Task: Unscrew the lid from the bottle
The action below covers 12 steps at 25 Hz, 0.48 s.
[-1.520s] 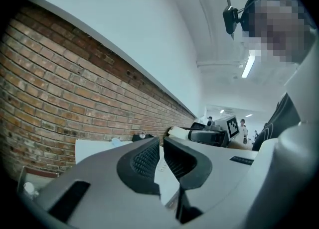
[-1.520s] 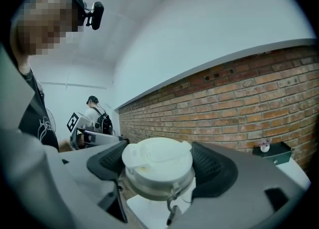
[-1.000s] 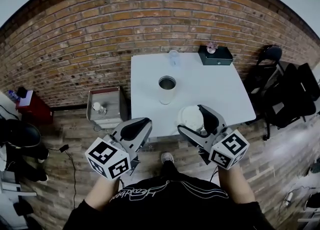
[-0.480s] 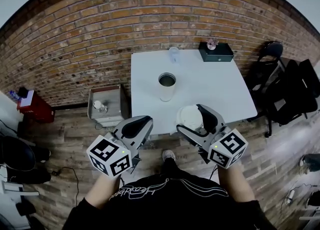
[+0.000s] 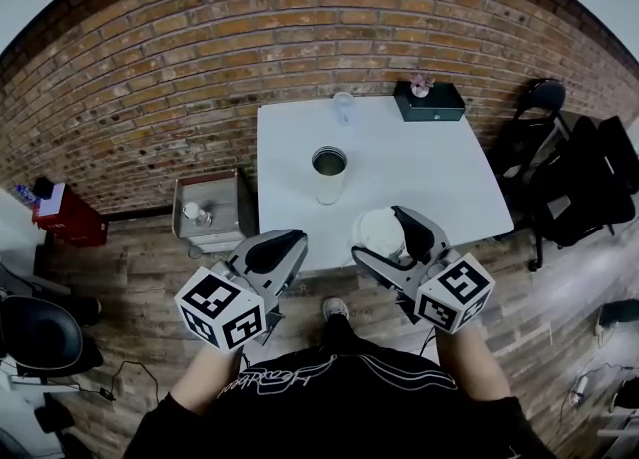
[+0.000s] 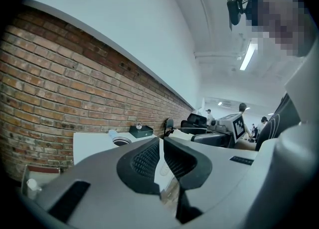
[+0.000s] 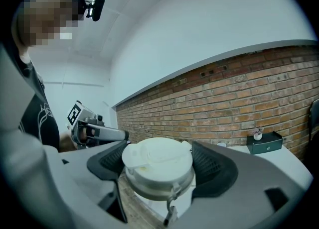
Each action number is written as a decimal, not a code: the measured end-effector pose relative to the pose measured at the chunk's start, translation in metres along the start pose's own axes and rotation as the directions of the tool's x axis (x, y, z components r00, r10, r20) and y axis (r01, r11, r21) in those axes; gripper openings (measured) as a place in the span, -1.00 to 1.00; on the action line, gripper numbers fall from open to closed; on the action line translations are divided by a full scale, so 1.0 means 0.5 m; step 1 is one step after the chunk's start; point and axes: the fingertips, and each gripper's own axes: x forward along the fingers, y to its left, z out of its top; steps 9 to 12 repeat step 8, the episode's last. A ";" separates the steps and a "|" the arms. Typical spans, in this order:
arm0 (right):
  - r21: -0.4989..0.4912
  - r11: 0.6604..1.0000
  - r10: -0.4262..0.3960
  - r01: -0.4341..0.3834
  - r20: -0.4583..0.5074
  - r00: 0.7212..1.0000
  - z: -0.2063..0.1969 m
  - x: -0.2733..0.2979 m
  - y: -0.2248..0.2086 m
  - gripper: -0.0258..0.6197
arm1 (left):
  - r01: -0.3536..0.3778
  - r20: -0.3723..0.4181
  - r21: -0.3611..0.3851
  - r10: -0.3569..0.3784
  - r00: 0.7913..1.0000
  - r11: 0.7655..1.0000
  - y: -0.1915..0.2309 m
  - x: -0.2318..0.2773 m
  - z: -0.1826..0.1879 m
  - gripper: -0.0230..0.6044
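Observation:
The open bottle [image 5: 328, 174], a pale tumbler with a dark mouth, stands upright in the middle of the white table [image 5: 429, 183]; its rim [image 6: 118, 141] also shows in the left gripper view. My right gripper [image 5: 385, 237] hovers over the table's near edge, shut on the white lid [image 5: 379, 229]. In the right gripper view the round lid [image 7: 157, 159] with its metal bail sits squeezed between both pads of the right gripper [image 7: 158, 166]. To the left of the table's near edge, over the floor, my left gripper [image 5: 283, 244] is shut on nothing, its pads [image 6: 149, 159] pressed together.
A clear cup [image 5: 343, 108] and a dark green box [image 5: 429, 103] sit at the table's far edge by the brick wall. A grey cabinet [image 5: 210, 210] stands left of the table, black chairs [image 5: 559, 173] on the right, and a red box [image 5: 65, 216] far left.
Both grippers, the lid and the bottle have stayed put. A black round chair at the far left has slid toward the bottom of the head view.

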 end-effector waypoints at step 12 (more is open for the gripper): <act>-0.003 1.000 0.013 -0.013 -0.013 1.000 0.001 0.018 -0.018 0.31 | -0.002 -0.009 -0.003 0.002 1.000 1.000 0.015 0.021 0.002 -0.77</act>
